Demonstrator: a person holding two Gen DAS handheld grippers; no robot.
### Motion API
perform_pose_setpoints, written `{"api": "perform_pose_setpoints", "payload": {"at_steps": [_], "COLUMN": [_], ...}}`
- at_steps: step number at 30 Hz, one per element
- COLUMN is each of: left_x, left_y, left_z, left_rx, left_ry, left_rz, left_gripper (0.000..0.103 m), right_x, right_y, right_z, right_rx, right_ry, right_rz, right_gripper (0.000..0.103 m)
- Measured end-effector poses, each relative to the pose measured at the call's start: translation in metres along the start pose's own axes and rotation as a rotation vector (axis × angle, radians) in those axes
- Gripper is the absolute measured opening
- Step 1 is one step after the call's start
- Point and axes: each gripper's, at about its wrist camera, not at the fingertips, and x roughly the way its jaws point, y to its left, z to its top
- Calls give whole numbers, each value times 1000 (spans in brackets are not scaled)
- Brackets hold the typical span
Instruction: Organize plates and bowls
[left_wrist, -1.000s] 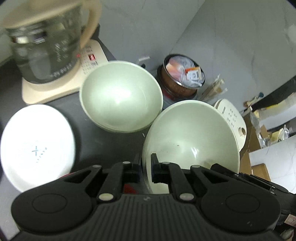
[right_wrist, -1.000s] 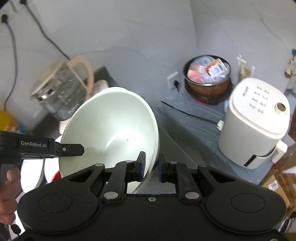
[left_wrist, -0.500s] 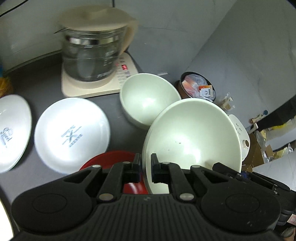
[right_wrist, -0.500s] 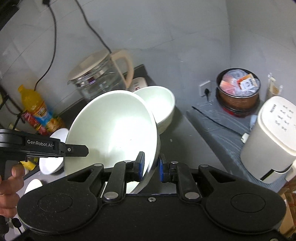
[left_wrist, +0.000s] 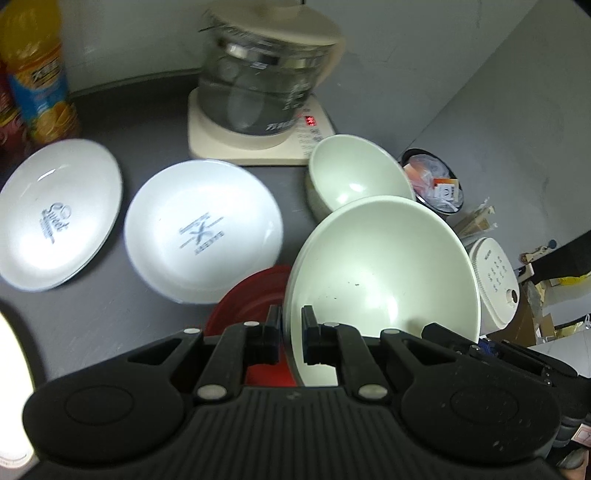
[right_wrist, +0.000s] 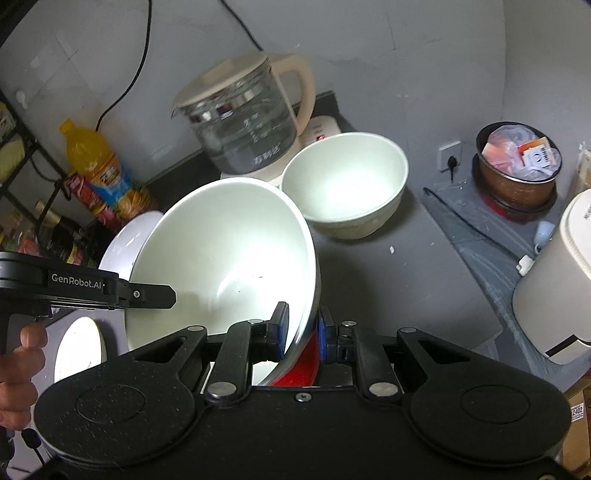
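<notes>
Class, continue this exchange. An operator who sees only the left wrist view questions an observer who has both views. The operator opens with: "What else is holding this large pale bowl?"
Observer: The right hand-held gripper is shut on the near rim of the large bowl, so the bowl is held from both sides.
Operator: What is carrying my left hand-held gripper?
Observer: A person's hand is wrapped around its handle, at the left edge of the right wrist view.
Operator: Is there anything on the wall near the brown pot?
Observer: Yes, a wall socket with a plug in it, just left of the pot.
</notes>
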Motion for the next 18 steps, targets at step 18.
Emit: {"api": "perform_pose_setpoints", "payload": {"at_steps": [18], "left_x": [25], "left_y": [29], "left_z": [-25], "left_rx": [-63], "left_ry": [111], "left_rz": [44], "left_gripper": [9], "right_x": [30], "right_y": [13], "right_z": [-14], "right_rx": [-44], "right_ry": [119], "right_rz": [-16], "right_gripper": [22]}}
